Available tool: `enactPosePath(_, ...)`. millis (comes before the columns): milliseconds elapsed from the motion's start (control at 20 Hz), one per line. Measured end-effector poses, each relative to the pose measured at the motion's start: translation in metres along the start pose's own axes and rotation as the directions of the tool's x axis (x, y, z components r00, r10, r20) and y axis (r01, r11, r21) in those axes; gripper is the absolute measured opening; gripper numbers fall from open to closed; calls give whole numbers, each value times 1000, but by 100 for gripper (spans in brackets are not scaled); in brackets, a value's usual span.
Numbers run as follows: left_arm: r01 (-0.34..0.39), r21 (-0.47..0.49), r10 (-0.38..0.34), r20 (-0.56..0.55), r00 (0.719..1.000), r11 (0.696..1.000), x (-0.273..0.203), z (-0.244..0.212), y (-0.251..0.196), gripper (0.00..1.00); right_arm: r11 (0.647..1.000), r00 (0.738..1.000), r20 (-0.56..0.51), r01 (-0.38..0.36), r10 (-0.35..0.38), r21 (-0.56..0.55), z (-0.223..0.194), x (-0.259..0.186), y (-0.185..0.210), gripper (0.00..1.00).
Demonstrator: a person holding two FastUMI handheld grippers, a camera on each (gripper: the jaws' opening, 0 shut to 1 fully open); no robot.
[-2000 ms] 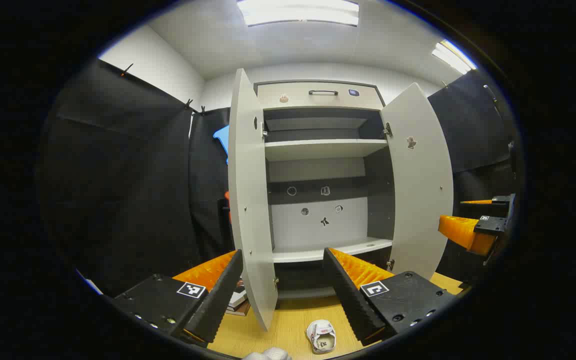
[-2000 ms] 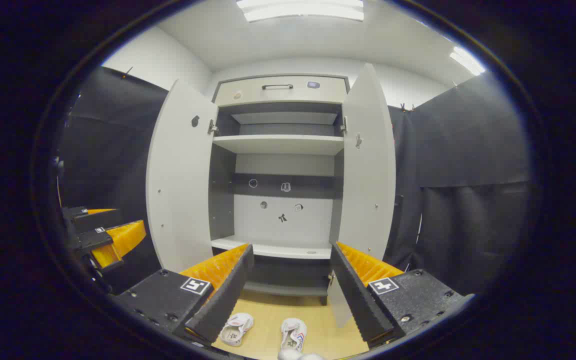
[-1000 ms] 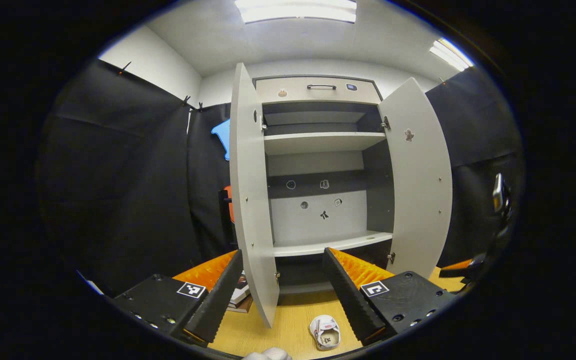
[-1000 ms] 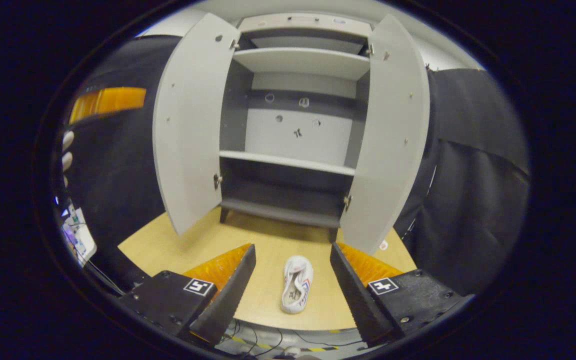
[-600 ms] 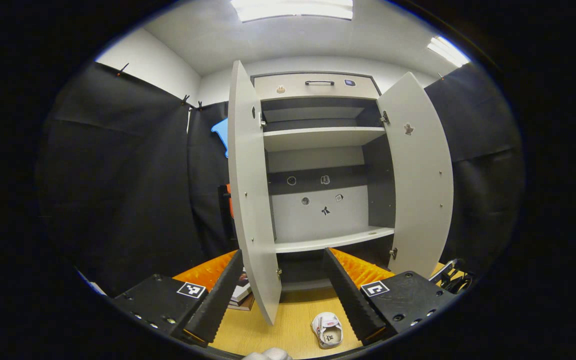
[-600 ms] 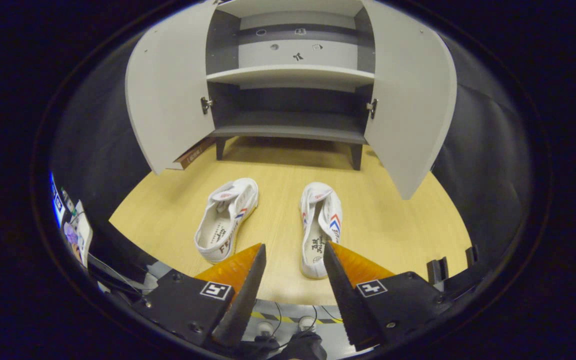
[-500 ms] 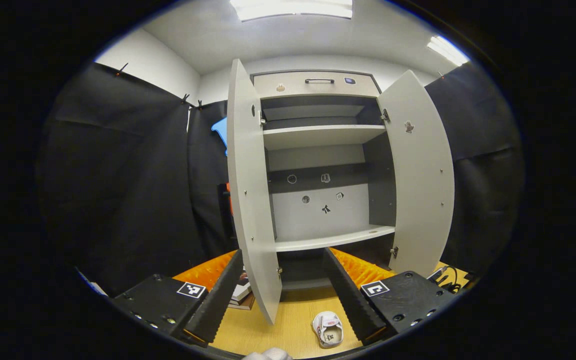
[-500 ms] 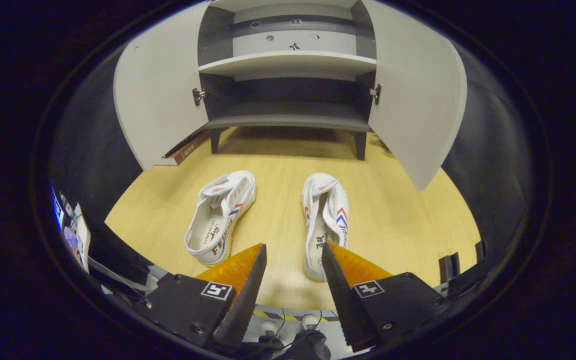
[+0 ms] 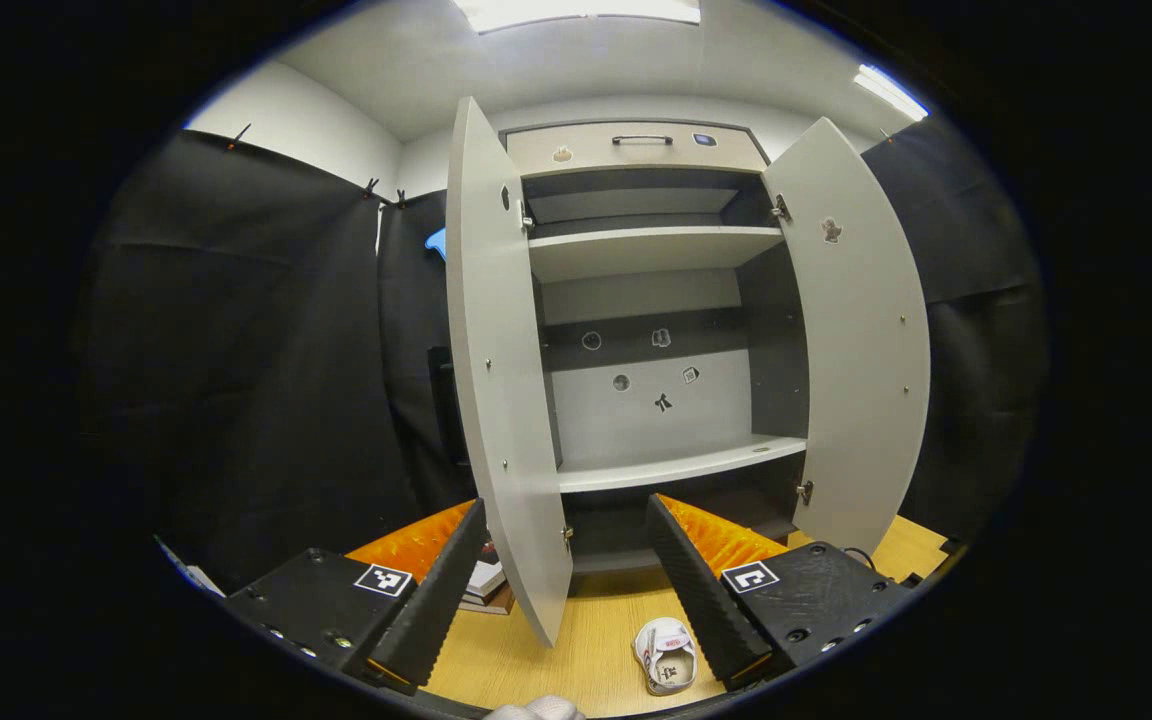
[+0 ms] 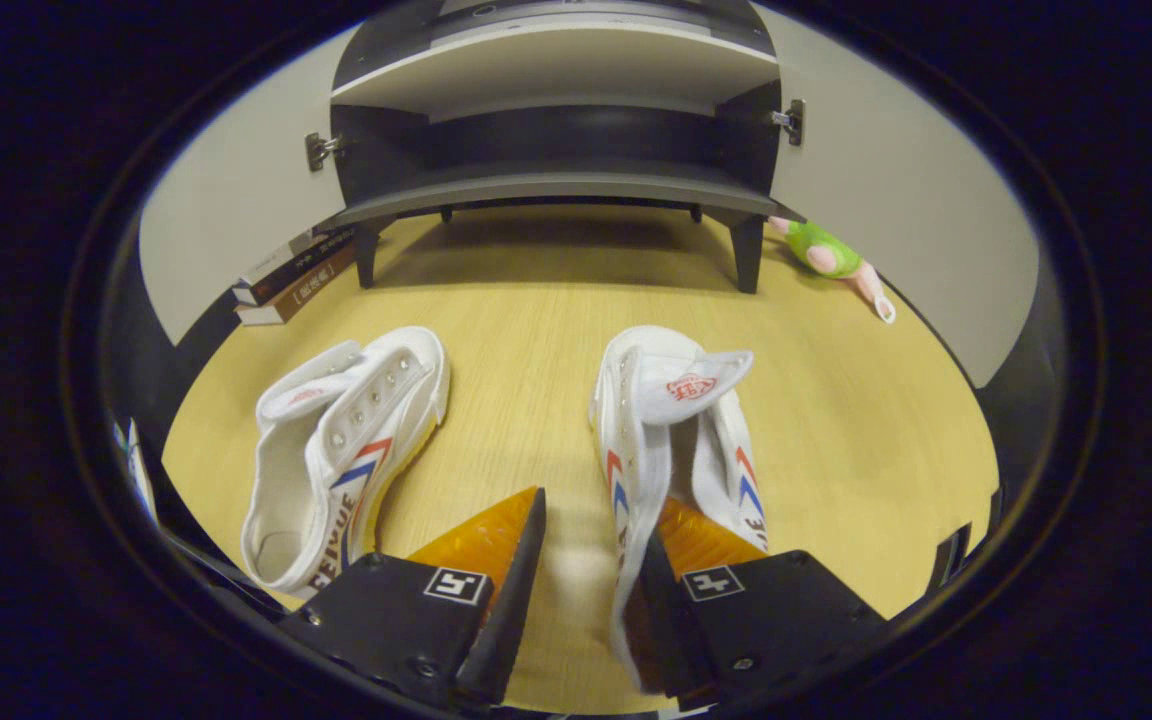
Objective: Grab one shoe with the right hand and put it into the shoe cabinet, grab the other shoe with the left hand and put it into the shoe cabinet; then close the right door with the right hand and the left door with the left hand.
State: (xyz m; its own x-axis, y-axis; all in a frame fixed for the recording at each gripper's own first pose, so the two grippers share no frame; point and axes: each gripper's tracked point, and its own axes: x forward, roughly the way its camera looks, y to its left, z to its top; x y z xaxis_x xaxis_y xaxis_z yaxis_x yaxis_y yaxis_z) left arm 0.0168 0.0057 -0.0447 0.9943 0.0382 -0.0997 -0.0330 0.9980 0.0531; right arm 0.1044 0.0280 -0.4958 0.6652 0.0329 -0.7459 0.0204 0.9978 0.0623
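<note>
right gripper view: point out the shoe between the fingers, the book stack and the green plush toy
right shoe (image 10: 671, 390), right gripper view, on its tongue.
book stack (image 10: 291, 268), right gripper view, on the spines.
green plush toy (image 10: 818, 247), right gripper view, on its green body.

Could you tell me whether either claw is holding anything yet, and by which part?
Nothing is held. The right claw is open astride the right shoe's side wall; the left claw is open.

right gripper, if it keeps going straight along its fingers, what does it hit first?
Most likely the right-hand shoe. The right gripper is open, and its right finger already seems to sit inside the shoe's opening, with the shoe's left side wall between the fingers. Depth is unclear, so contact can't be confirmed.
</note>
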Motion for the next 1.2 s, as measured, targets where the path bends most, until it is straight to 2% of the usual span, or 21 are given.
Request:
enactPosePath(50,-3,-2,3,-4,1000,1000,2,-2,0,96,1000,1000,4,-3,3,-8,6,5,-2,56)
enactPosePath(100,-5,-4,5,-8,1000,1000,4,-3,0,96,1000,1000,16,-3,3,-6,11,7,-3,49)
enactPosePath(150,-7,-4,7,-14,1000,1000,6,-5,-2,96,1000,1000,17,17,-17,2,14,13,-9,52)
enactPosePath(200,-12,-3,11,-18,1000,1000,8,-7,-1,96,1000,999,26,22,-23,21,15,16,-13,33)
enactPosePath(300,-15,-9,15,-25,1000,1000,11,-9,-3,96,1000,1000,23,15,-16,17,15,17,-15,11)
enactPosePath(350,-15,-15,14,-24,1000,1000,12,-9,-4,100,1000,1000,18,8,-8,24,14,16,-15,10)
enactPosePath(400,-15,-19,15,-23,1000,1000,14,-10,-5,96,1000,1000,7,-7,7,30,16,13,-15,5)
enactPosePath(500,-16,-25,15,-31,999,1000,16,-12,-6,96,1000,1000,12,-19,19,20,23,4,-17,4)
enactPosePath(550,-14,-29,13,-30,999,999,17,-12,-6,100,1000,1000,19,-23,23,5,28,1,-17,4)
enactPosePath(600,-15,-30,14,-32,999,999,18,-13,-6,96,1000,999,30,-30,30,-2,33,-7,-15,4)
enactPosePath(650,-16,-34,15,-35,999,999,19,-15,-5,100,999,998,38,-40,40,-4,38,-15,-13,4)
enactPosePath(700,-12,-40,11,-37,999,999,19,-17,-7,96,999,998,49,-47,47,-6,45,-25,-13,4)
enactPosePath(850,-2,-46,0,-52,999,999,17,-23,-10,96,997,993,101,-60,65,-51,77,-60,-7,4)
enactPosePath(900,4,-47,-6,-51,999,999,16,-25,-11,100,996,990,120,-65,73,-62,92,-73,-4,4)
enactPosePath(950,7,-45,-10,-53,999,999,15,-27,-13,96,995,986,144,-73,83,-70,109,-87,-1,4)
enactPosePath(1000,10,-44,-12,-56,998,999,13,-31,-14,100,994,981,172,-75,89,-85,129,-100,1,4)
enactPosePath(1050,12,-47,-14,-57,998,999,13,-33,-15,96,992,974,209,-74,93,-100,152,-114,2,4)
enactPosePath(1200,19,-73,-24,-62,998,997,11,-38,-21,96,986,942,316,-72,117,-150,226,-154,11,4)
